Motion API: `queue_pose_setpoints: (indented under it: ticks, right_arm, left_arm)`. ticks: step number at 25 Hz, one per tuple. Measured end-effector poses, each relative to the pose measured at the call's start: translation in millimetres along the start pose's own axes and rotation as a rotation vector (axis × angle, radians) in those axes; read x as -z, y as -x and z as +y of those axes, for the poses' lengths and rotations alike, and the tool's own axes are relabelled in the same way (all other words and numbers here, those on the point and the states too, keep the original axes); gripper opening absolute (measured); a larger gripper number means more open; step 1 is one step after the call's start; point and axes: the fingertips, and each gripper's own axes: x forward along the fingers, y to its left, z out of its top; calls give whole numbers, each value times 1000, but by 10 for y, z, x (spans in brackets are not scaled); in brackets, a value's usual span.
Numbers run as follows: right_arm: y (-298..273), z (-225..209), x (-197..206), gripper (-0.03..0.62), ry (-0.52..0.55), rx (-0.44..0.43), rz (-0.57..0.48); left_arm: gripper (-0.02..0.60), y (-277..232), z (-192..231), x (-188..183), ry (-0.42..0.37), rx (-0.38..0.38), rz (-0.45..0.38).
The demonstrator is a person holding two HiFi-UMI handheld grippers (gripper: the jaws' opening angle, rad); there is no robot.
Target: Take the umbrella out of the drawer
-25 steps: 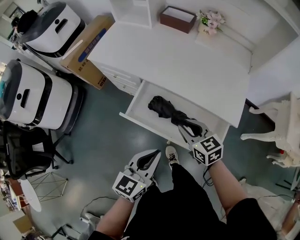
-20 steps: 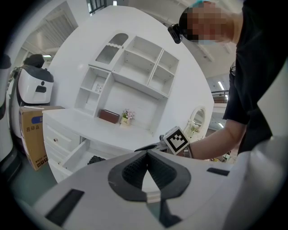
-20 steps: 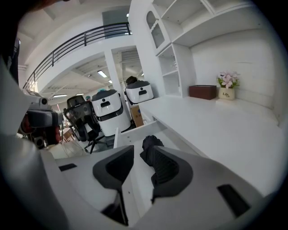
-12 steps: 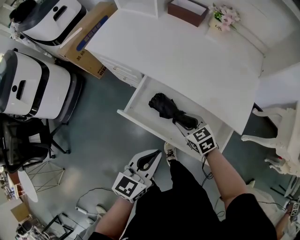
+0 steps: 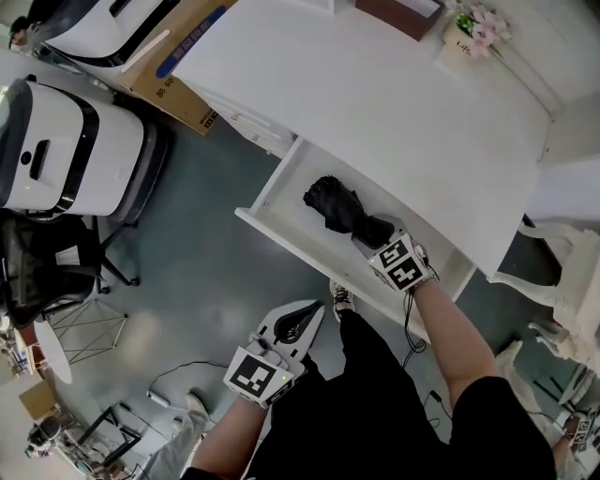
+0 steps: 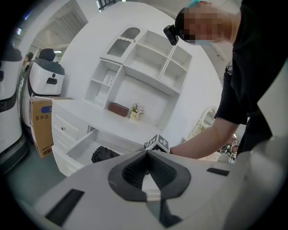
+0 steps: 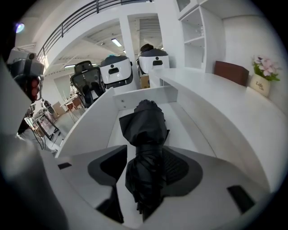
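A folded black umbrella (image 5: 345, 210) lies in the open white drawer (image 5: 281, 234) under the desk. My right gripper (image 5: 371, 240) reaches down into the drawer at the umbrella's near end. In the right gripper view the umbrella (image 7: 145, 139) runs lengthwise between the two pads. The right gripper (image 7: 144, 157) jaws are opening, with a gap showing beside the umbrella on the left. My left gripper (image 5: 302, 317) hangs low in front of the drawer, over the floor, its jaws together and empty. Seen from the left gripper (image 6: 146, 156), the umbrella (image 6: 102, 155) sits low in the drawer.
The white desk top (image 5: 375, 94) carries a flower pot (image 5: 473, 33) and a brown box (image 5: 398, 7) at the back. A cardboard box (image 5: 178, 66) and white machines (image 5: 56, 159) stand left. A black chair (image 5: 47, 272) and a white chair (image 5: 562, 281) flank the spot.
My right gripper has come down into the drawer, around the umbrella's near end, and its jaws have spread. The left gripper has dropped slightly.
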Motion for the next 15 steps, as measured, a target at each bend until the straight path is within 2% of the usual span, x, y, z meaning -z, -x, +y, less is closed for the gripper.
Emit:
queue_pose_setpoints:
  ticks: [9,15]
  right_arm:
    - [-216,-60,83,238,135,-17,83]
    - [-359,-55,107,252,147,-50,128]
  left_arm:
    - [3,-28,-1,96,16,-28,20]
    - [3,-23,21,145,45,-58,26]
